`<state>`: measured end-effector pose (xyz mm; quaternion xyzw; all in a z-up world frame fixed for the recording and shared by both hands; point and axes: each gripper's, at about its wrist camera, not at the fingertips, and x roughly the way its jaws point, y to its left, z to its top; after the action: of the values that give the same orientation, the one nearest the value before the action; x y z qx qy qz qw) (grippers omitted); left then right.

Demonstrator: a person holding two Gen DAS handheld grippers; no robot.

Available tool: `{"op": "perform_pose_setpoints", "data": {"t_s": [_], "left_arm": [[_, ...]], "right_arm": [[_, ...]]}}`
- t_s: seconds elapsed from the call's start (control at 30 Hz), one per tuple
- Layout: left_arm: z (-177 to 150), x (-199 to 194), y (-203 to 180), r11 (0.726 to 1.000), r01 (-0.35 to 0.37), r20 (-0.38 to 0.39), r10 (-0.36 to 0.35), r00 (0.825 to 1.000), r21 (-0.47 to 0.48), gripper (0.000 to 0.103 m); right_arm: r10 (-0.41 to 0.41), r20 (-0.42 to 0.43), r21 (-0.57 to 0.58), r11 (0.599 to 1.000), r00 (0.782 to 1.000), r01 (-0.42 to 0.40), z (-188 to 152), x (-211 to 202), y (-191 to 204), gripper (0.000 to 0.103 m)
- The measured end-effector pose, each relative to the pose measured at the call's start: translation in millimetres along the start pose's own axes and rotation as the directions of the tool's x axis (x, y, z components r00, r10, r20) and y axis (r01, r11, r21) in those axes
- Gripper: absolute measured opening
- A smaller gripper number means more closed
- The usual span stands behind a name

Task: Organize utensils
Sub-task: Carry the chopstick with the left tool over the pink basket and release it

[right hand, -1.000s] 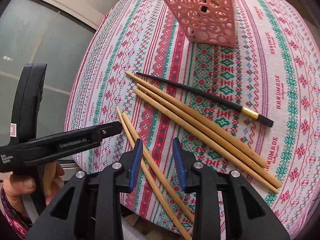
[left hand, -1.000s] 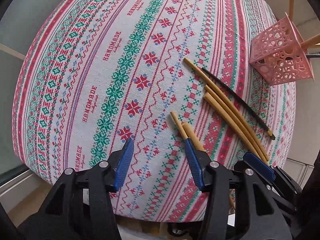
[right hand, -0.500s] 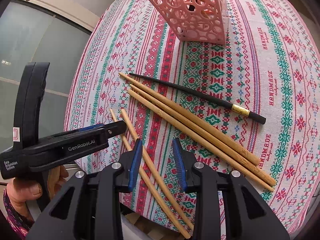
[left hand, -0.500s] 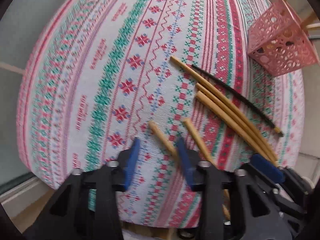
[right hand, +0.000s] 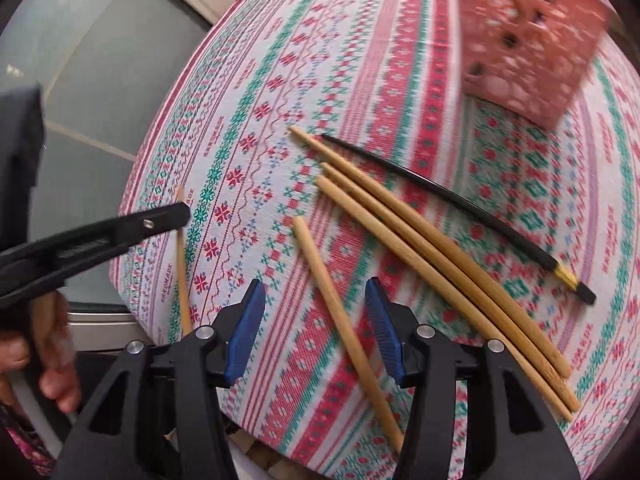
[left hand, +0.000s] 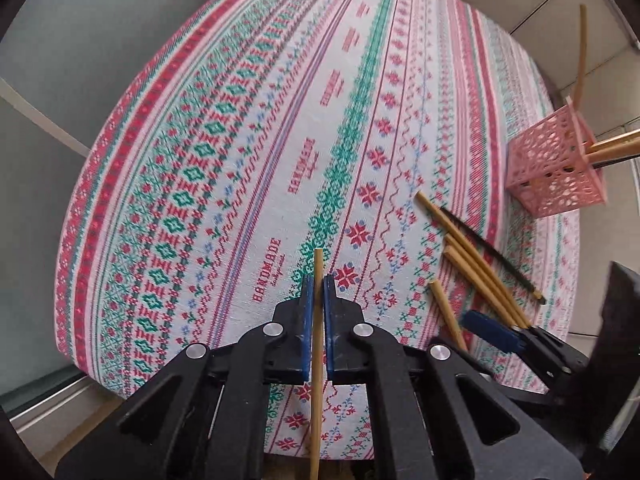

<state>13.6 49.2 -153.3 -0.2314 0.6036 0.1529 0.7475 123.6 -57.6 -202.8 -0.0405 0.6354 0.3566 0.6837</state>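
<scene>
The left gripper [left hand: 316, 296] pinches one bamboo chopstick [left hand: 318, 264] above the bench's near edge; carry it level, then tip it upright into the pink holder [left hand: 556, 172] at the far right. The right gripper [right hand: 316, 320], spread, straddles a loose chopstick [right hand: 340, 312]; three bamboo chopsticks [right hand: 440, 256] and a black chopstick [right hand: 440, 196] lie between.

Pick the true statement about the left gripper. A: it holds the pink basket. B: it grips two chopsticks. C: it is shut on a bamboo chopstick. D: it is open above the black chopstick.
C: the left gripper has its blue pads clamped on a single bamboo chopstick.
</scene>
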Motion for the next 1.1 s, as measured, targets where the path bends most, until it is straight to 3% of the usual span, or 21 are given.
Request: {"op": "perform_pose_setpoints", "data": {"t_s": [0.07,0.1,0.17,0.23,0.43,0.63,0.7,0.83,0.97,1.03,1.1], "left_arm": [[6,-10,7,1.000,0.018,0.032,-0.018,0.999,-0.002,0.004],[8,-17,11,1.000,0.027,0.051,-0.027,0.998,-0.005,0.004],[14,-32,25,0.999,0.038,0.094,-0.038,0.995,-0.001,0.004],[15,-50,36,0.998,0.057,0.147,-0.058,0.987,0.015,0.004],[17,-116,44,0.988,0.095,0.293,-0.128,0.948,0.123,0.004],[3,-171,42,0.977,0.087,0.425,-0.163,0.890,0.194,0.004],[0,-185,42,0.978,0.056,0.486,-0.150,0.861,0.201,0.004],[6,-199,42,0.977,0.074,0.530,-0.173,0.830,0.202,0.004],[20,-223,31,0.972,0.055,0.583,-0.181,0.792,0.228,0.004],[30,-241,22,0.967,0.057,0.612,-0.201,0.765,0.247,0.004],[36,-256,13,0.963,0.060,0.635,-0.220,0.741,0.264,0.004]], "right_arm": [[-0.064,0.009,-0.052,0.997,0.998,0.064,4,8,15,0.054],[-0.116,0.018,-0.085,0.989,0.993,0.117,5,11,25,0.046],[-0.188,0.037,-0.099,0.977,0.981,0.191,6,15,32,0.014],[-0.174,0.039,-0.053,0.983,0.984,0.175,7,14,26,0.008],[-0.118,0.127,-0.031,0.992,0.985,0.123,-5,-20,27,0.008],[-0.023,0.304,-0.096,0.994,0.953,0.055,-27,-102,55,0.008],[0.023,0.361,-0.109,0.994,0.932,0.018,-34,-132,61,0.008],[0.076,0.449,-0.105,0.994,0.890,-0.032,-39,-176,70,0.008],[0.122,0.553,-0.071,0.993,0.824,-0.099,-43,-232,65,0.008],[0.137,0.635,-0.040,0.989,0.760,-0.144,-39,-266,58,0.008],[0.117,0.729,-0.008,0.987,0.675,-0.162,-39,-306,51,0.008]]}}
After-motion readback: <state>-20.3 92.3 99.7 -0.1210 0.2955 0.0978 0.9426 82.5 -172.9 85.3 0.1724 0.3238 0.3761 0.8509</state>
